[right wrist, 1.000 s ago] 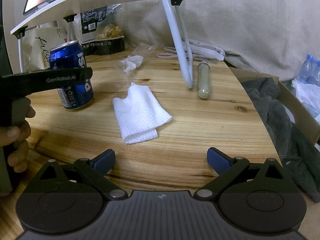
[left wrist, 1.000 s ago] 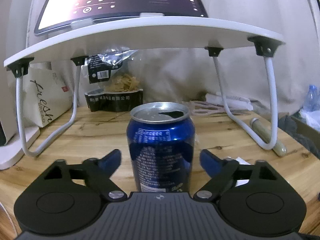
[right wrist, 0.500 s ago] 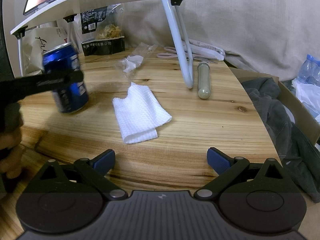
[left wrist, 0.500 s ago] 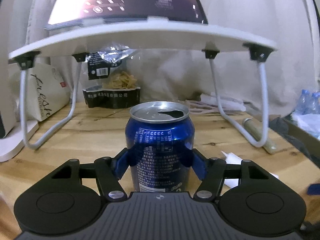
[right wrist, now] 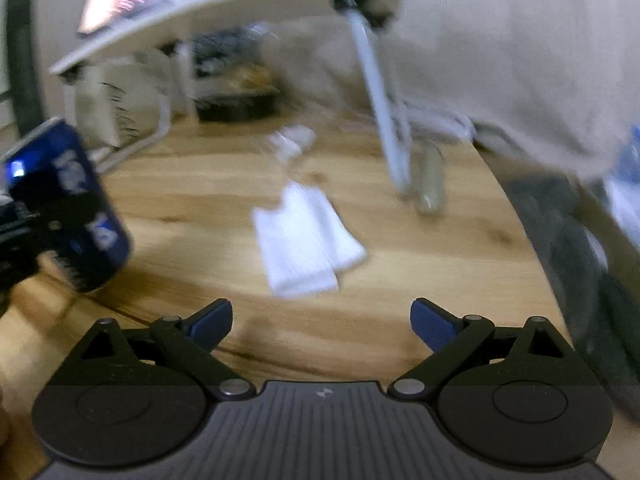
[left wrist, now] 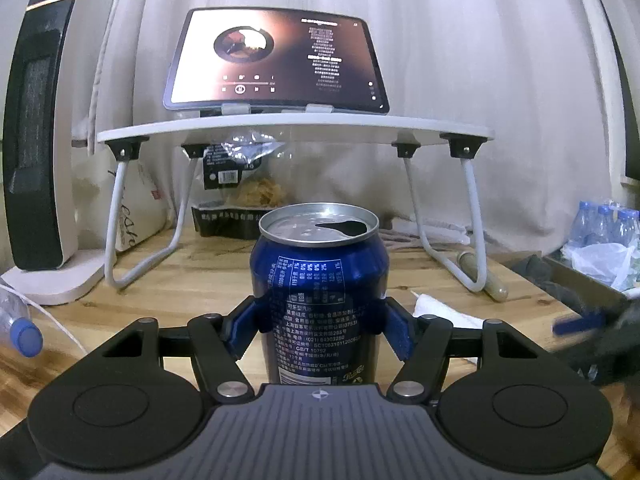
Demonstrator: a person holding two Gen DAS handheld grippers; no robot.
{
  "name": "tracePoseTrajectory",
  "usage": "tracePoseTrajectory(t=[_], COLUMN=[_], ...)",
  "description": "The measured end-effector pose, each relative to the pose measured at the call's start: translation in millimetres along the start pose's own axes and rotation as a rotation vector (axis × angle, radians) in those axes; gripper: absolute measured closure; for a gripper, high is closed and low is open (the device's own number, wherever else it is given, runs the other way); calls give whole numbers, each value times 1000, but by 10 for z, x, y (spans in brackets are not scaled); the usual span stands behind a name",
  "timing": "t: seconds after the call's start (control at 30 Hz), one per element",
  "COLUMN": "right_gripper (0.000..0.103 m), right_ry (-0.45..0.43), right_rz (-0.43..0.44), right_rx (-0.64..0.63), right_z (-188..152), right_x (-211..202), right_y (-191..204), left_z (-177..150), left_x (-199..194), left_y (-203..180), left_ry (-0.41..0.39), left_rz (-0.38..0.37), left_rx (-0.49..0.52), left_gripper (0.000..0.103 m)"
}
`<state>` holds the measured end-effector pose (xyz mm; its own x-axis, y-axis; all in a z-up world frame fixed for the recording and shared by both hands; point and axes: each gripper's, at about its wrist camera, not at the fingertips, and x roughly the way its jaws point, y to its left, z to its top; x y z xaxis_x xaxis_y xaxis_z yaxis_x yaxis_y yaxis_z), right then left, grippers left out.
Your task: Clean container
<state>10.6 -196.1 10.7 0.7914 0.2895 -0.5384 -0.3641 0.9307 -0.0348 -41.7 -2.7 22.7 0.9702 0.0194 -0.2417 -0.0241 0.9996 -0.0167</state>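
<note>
My left gripper (left wrist: 320, 326) is shut on a blue drink can (left wrist: 319, 292) with an open silver top, holding it by its sides above the wooden table (left wrist: 180, 280). The can (right wrist: 68, 208) also shows at the far left of the blurred right wrist view, tilted and off the table. A folded white cloth (right wrist: 306, 242) lies on the table ahead of my right gripper (right wrist: 322, 318), which is open and empty above the table's near edge. The cloth's corner (left wrist: 444, 310) shows right of the can in the left wrist view.
A white folding stand (left wrist: 296, 126) carries a lit tablet (left wrist: 276, 60). Under it sits a snack bag (left wrist: 240, 200). A heater (left wrist: 36, 128) stands left, a capped tube (right wrist: 430, 184) lies by the stand's leg, a plastic bottle (left wrist: 20, 326) lies left, and bottles in a box (left wrist: 600, 236) are right.
My left gripper closed on the can, lifted it and drew it back from the stand. My right gripper has started moving, blurring its view; it stays open.
</note>
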Motion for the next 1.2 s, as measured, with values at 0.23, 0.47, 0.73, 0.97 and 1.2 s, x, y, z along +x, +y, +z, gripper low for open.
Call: tracePoseTrajectory(t=[0.23,0.47,0.73,0.97,1.2], right_gripper=[25,49,87,87,29], right_ry=[-28,62,85,117,17], right_rz=[54,80,110,96,78], right_rx=[-99,-137,-94,-107,-99], right_z=[332,350,314,89,77], right_x=[227,662,608,184,-157], right_y=[5,129,-34,-160,-124], left_z=[11,7,-2,-4,-10], left_x=[-3,-11,-25,-25,-40], left_y=[-10,-8,-23,-32,-94], left_ry=[-8,-11,-18,-16,-10], left_rz=[2,-1,-8,-19,-37], left_rx=[9,10,17,22,54], left_gripper=[36,36,36,36,36])
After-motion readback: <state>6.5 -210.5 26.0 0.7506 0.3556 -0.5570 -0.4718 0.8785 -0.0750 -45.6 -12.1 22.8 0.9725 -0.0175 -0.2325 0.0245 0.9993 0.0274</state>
